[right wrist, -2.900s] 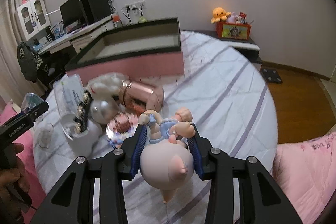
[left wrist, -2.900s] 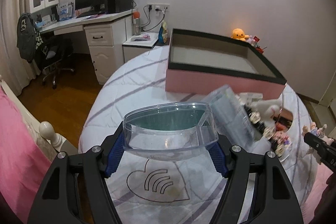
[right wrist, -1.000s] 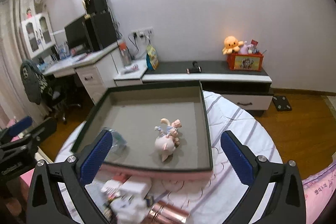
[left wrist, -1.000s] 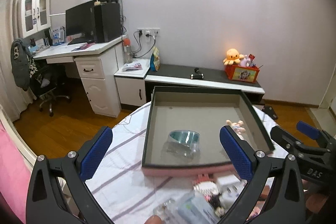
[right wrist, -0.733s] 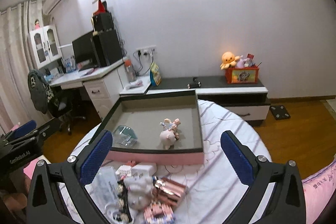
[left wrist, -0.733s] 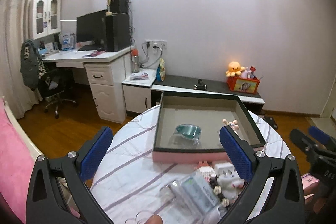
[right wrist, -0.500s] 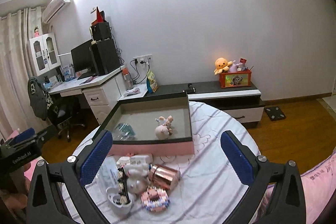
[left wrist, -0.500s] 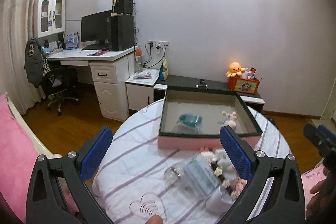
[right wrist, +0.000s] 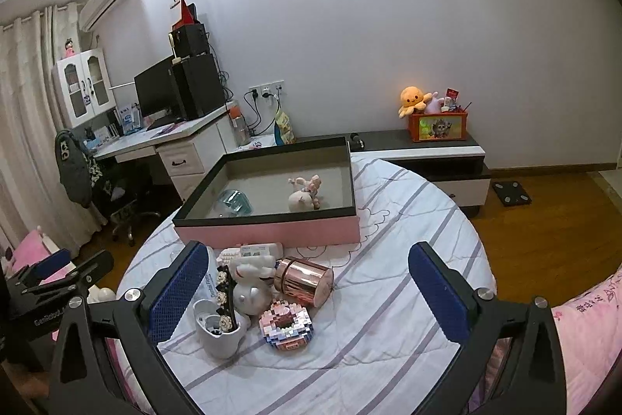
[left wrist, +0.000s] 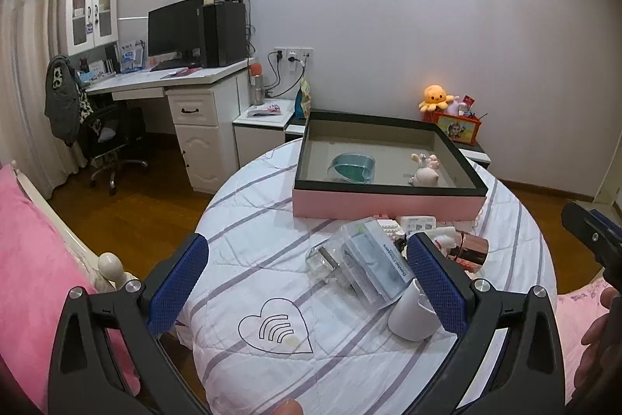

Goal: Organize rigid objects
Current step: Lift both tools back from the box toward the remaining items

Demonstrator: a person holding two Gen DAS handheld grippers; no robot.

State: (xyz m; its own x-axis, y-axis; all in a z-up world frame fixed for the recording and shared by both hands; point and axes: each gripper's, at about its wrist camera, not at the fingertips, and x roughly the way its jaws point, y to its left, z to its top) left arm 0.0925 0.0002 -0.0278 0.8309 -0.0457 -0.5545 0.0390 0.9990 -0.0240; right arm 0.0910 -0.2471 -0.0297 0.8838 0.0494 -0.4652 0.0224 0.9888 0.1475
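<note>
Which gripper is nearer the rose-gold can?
Right, though narrowly. The rose-gold can lies between the open fingers of the right gripper, just ahead. The left gripper is open over the clear case, with the can off to its right.

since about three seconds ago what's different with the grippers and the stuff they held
Both grippers let go. The left gripper released the clear container and the right gripper released the pig figurine; both things now lie in the pink box. Both grippers have opened and pulled back from it. The pile of items in front of the box stayed put.
</note>
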